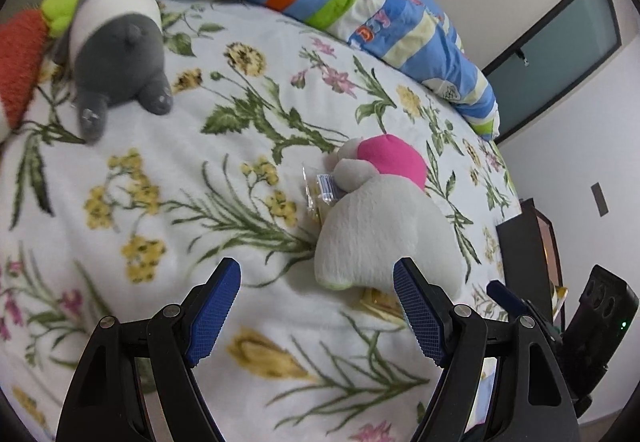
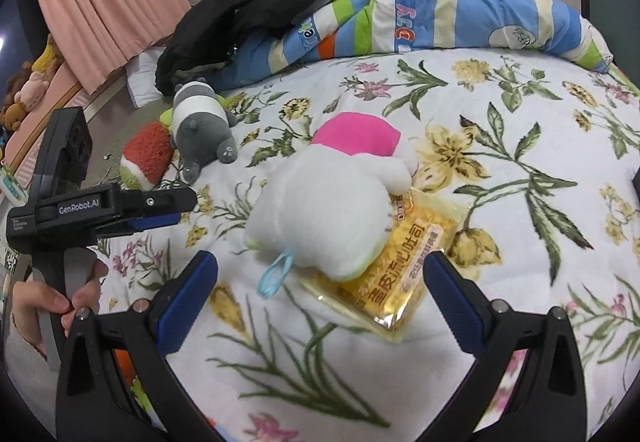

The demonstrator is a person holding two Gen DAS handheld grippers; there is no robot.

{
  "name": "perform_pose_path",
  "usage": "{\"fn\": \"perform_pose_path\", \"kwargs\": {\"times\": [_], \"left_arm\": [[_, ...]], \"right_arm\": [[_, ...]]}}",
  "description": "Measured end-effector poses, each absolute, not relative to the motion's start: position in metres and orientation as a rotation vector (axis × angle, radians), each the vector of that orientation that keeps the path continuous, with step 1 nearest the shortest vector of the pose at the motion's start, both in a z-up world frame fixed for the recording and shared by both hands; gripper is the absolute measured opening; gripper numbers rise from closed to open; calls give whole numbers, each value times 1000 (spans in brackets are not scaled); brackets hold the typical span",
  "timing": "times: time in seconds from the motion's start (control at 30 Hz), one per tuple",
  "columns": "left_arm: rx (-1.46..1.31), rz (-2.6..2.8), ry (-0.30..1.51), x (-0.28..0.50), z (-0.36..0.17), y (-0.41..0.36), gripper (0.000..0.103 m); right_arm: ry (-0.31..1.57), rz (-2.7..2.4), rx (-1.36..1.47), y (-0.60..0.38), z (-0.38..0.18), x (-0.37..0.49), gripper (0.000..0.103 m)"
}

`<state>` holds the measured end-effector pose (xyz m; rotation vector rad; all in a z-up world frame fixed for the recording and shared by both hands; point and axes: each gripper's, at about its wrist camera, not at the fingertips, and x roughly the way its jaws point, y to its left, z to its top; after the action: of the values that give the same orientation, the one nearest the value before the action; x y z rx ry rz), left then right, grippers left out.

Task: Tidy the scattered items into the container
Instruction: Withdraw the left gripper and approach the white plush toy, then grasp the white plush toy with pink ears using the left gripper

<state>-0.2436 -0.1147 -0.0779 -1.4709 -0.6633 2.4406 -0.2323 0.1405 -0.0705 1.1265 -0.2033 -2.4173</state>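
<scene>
1. The right gripper (image 2: 320, 282) hangs wide open over the floral blanket (image 2: 500, 169), nothing between its blue pads (image 2: 186, 298). The white plush lies just ahead of the gap.
2. The left gripper (image 1: 316, 302) is likewise spread wide and holds nothing; its right pad (image 1: 418, 318) sits just at the near end of the white plush, though contact cannot be judged. In the right view the left gripper shows side-on, left of the plush, gripped by a hand (image 2: 60, 302).
3. The white plush (image 2: 328, 209) lies on the blanket, its rounded white body toward the grippers and its pink end (image 2: 356, 133) pointing away. In the right view its long axis runs from near-left up to the far right. A pale blue loop (image 2: 276, 274) hangs from its near end.
4. A yellow snack packet (image 2: 404, 266) lies flat under the plush, sticking out to the plush's right and nearer side; its long axis slants from near to far-right. In the left view a bit of packet (image 1: 320, 197) shows at the plush's left.
5. Well beyond the plush to the left lies a grey-and-white striped plush (image 1: 120, 41), feet toward the camera, touching a red-and-green plush (image 2: 148, 157).
6. Beyond the plush, a striped quilt (image 2: 440, 13) is heaped on the blanket's far edge, with black cloth (image 2: 240, 17) on it.
7. No container is visible in either view.
</scene>
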Motion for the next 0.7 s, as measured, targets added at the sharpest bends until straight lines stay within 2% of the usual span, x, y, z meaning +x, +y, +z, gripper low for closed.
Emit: {"fn": "perform_pose_path", "kwargs": {"times": [0.33, 0.7], "left_arm": [[-1483, 2355, -708, -285, -107, -96, 79], [-1402, 2305, -717, -305, -112, -81, 79]], "right_arm": [[-157, -2388, 1143, 128, -97, -265, 103], [-195, -2364, 1168, 123, -123, -291, 103]]}}
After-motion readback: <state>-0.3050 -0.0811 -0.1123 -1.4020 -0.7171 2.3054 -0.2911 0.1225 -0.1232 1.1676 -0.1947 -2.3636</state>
